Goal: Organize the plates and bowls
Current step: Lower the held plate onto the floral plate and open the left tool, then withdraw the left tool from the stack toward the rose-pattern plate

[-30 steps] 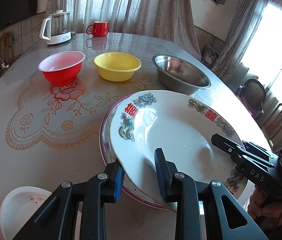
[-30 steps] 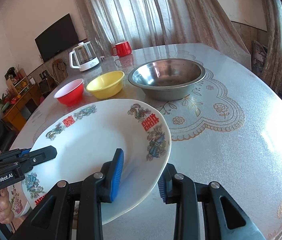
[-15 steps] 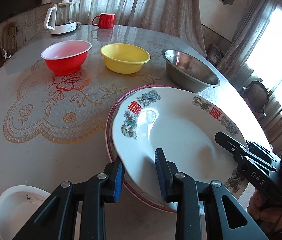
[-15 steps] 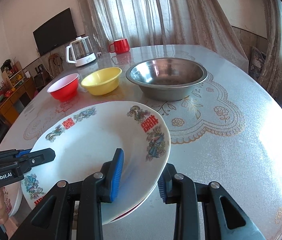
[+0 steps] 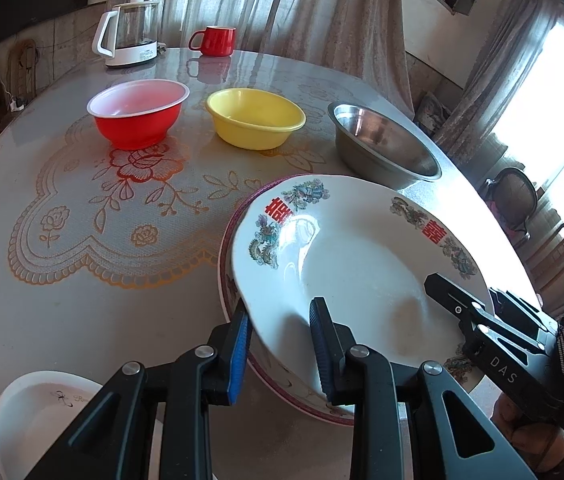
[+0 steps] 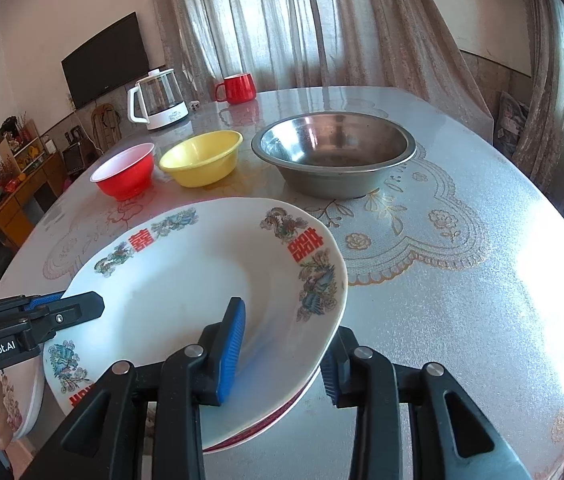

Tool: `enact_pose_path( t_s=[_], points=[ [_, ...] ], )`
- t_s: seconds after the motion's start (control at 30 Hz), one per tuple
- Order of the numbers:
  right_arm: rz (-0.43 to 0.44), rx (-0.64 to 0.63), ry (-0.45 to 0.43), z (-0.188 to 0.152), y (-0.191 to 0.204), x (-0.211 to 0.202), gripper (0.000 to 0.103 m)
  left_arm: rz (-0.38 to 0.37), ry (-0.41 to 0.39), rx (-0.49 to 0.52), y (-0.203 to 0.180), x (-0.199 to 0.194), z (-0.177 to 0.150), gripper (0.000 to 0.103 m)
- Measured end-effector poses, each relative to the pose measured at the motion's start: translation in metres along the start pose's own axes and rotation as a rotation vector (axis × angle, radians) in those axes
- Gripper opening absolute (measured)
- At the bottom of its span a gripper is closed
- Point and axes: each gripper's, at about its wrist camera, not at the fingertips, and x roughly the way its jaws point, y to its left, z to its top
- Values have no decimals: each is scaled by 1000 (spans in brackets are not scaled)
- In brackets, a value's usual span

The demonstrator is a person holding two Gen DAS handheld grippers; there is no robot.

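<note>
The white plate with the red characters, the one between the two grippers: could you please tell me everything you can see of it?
The white plate looks like glazed ceramic, round and shallow, its rim printed with red double-happiness characters and dragon-and-phoenix motifs. It lies nearly level on a red-rimmed plate on the table. The left gripper and right gripper straddle opposite edges of its rim with jaws apart. It appears empty.

round glossy table (image 5: 82,320) with lace-pattern mat (image 5: 94,216), red bowl (image 5: 138,114), yellow bowl (image 5: 255,118), steel bowl (image 5: 382,146), kettle (image 5: 130,34), red mug (image 5: 214,41)
</note>
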Motion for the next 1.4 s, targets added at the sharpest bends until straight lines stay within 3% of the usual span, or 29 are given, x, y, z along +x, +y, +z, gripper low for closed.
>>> enact_pose_path(
  t_s=[0.23,0.43,0.9,1.0,1.07,1.1,1.3,1.4],
  points=[
    [-43,-56,12,0,10,-1,42,-18,-2,-19,4,-2,0,29],
    [-27,-21,48,2,7,0,44,-5,-11,-11,3,-6,0,29],
    [-62,-76,45,-6,18,-7,43,8,-55,25,-1,-14,3,30],
    [-46,-64,26,-5,13,-15,43,16,-76,16,0,-13,4,38],
    [-50,-44,16,-2,6,-19,43,11,-81,14,-1,-11,8,51],
    [-50,-29,10,0,3,-19,43,11,-80,18,-3,-10,9,52],
    [-36,1,-14,11,-1,-7,43,-19,-9,95,-23,3,5,52],
    [-31,-23,5,11,6,3,43,-7,-15,120,-30,1,-3,51]
  ],
)
